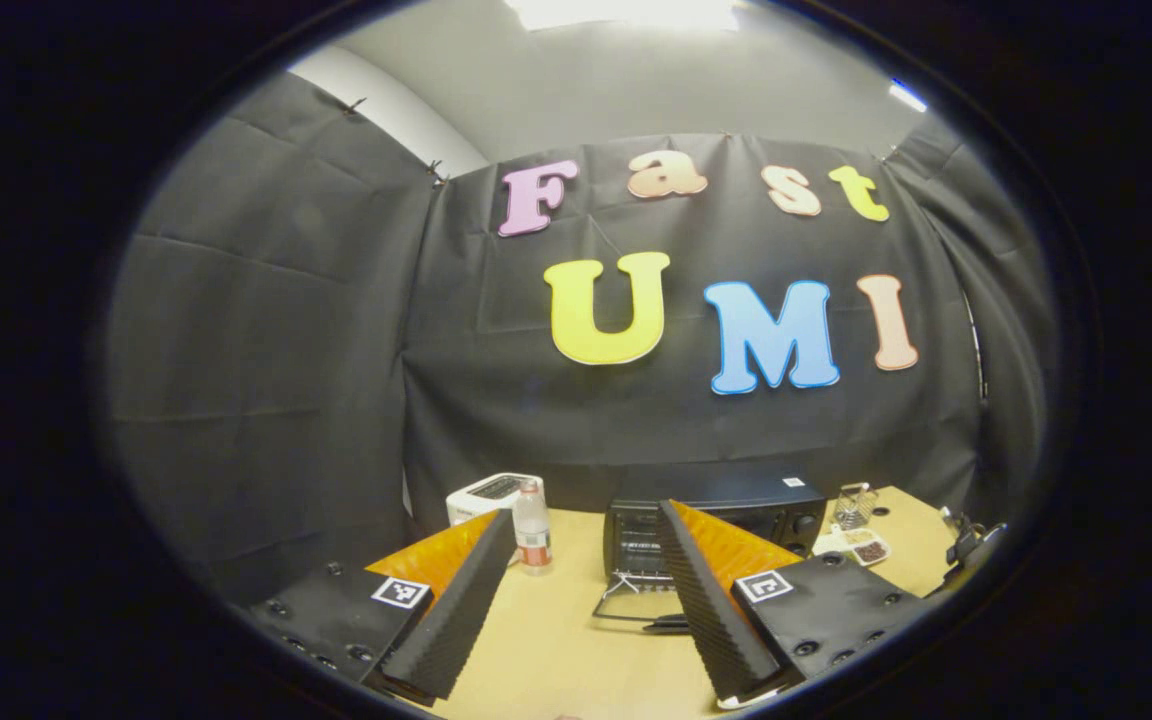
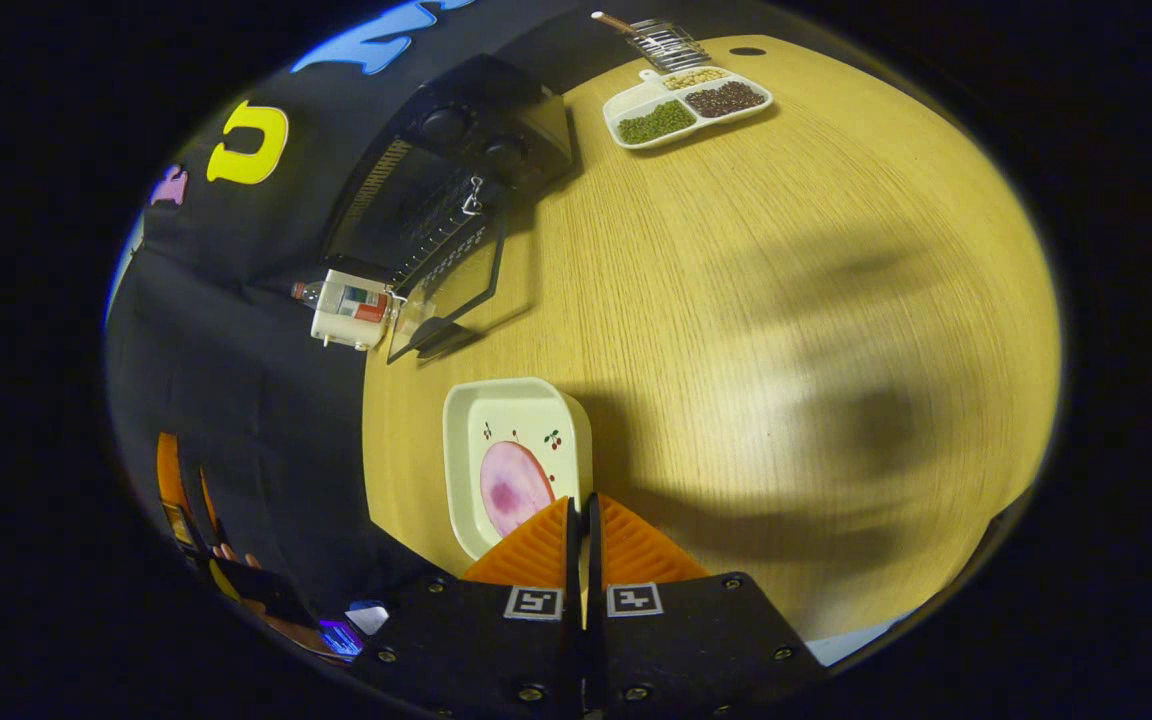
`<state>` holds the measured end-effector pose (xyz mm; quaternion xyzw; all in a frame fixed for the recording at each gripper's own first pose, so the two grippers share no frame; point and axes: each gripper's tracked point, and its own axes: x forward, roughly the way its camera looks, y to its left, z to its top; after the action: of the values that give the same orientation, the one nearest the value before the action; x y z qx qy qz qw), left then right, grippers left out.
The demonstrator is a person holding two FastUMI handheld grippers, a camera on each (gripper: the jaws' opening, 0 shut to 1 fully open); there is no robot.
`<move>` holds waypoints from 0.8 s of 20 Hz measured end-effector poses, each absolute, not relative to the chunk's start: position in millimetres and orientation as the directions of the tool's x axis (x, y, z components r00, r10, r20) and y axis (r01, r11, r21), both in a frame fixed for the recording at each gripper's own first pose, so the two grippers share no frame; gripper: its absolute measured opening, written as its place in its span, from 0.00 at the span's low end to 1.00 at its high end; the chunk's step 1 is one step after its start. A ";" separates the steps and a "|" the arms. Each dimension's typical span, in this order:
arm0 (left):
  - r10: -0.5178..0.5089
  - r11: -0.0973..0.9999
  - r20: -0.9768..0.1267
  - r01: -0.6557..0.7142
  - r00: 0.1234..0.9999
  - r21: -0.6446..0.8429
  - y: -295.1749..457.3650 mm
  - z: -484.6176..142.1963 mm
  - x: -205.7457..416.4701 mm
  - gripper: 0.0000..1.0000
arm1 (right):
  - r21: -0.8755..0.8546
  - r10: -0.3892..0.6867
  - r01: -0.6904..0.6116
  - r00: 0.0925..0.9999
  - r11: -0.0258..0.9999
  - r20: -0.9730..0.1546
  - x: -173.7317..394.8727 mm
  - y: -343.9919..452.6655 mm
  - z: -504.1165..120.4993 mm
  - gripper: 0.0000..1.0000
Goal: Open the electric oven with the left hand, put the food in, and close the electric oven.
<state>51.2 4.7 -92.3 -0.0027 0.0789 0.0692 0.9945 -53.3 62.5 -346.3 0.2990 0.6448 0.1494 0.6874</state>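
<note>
Jaws apart on left gripper, pressed together on rim of plate for right gripper. Oven door down, well apart from plate. Thin rim pinch: could tilt, sliding ham off.

Black cloth walls enclose a light wooden table — bright ceiling light overhead.

Bench under me: pale wood grain, smooth, matt. Oven: dark metal, dull sheen; door clear glass in thin metal frame. Plate: glossy cream ceramic look. My fingers: ribbed, matt pads. Booth wall cloth: matt, creased.
</note>
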 end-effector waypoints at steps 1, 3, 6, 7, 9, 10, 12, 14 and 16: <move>0.141 0.990 -0.165 -0.141 0.976 0.011 2.8 -94.7 46.8 0.99 | 0.616 0.602 0.191 0.129 0.765 -0.788 -52.5 65.0 -341.6 0.02; 0.134 0.991 -0.175 -0.136 0.975 0.000 -1.7 -96.9 39.7 1.00 | 0.633 0.615 0.215 0.148 0.744 -0.774 -46.9 70.4 -332.5 0.02; 0.104 0.994 -0.158 -0.105 0.982 0.001 -4.1 -95.9 45.9 1.00 | 0.628 0.595 0.247 0.199 0.738 -0.778 -31.7 78.7 -322.5 0.02; 0.094 0.996 -0.158 -0.094 0.983 0.007 -2.9 -97.1 52.2 0.95 | 0.621 0.582 0.263 0.216 0.738 -0.784 -27.0 81.9 -318.6 0.02; 0.066 0.998 -0.157 -0.067 0.985 -0.001 -1.0 -97.9 67.6 1.00 | 0.626 0.572 0.291 0.253 0.724 -0.780 -16.6 92.3 -308.8 0.02; 0.059 0.998 -0.147 -0.060 0.987 -0.008 2.2 -95.4 75.2 1.00 | 0.632 0.574 0.301 0.265 0.714 -0.775 -12.4 99.1 -304.4 0.02; 0.041 0.999 -0.142 -0.045 0.989 -0.026 12.2 -95.3 87.5 0.95 | 0.634 0.564 0.335 0.289 0.697 -0.773 -1.2 110.8 -300.7 0.02; 0.024 0.999 -0.132 -0.028 0.991 -0.027 21.4 -96.4 98.7 0.96 | 0.626 0.544 0.368 0.312 0.687 -0.779 10.8 120.6 -298.5 0.02; 0.016 1.000 -0.141 -0.019 0.990 -0.020 35.6 -104.0 108.7 1.00 | 0.622 0.519 0.392 0.344 0.678 -0.783 26.0 129.7 -296.8 0.02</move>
<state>108.7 35.6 -104.0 -0.0107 0.0704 0.0089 0.9974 26.0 129.7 -296.8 0.3989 0.5712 0.0444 0.7160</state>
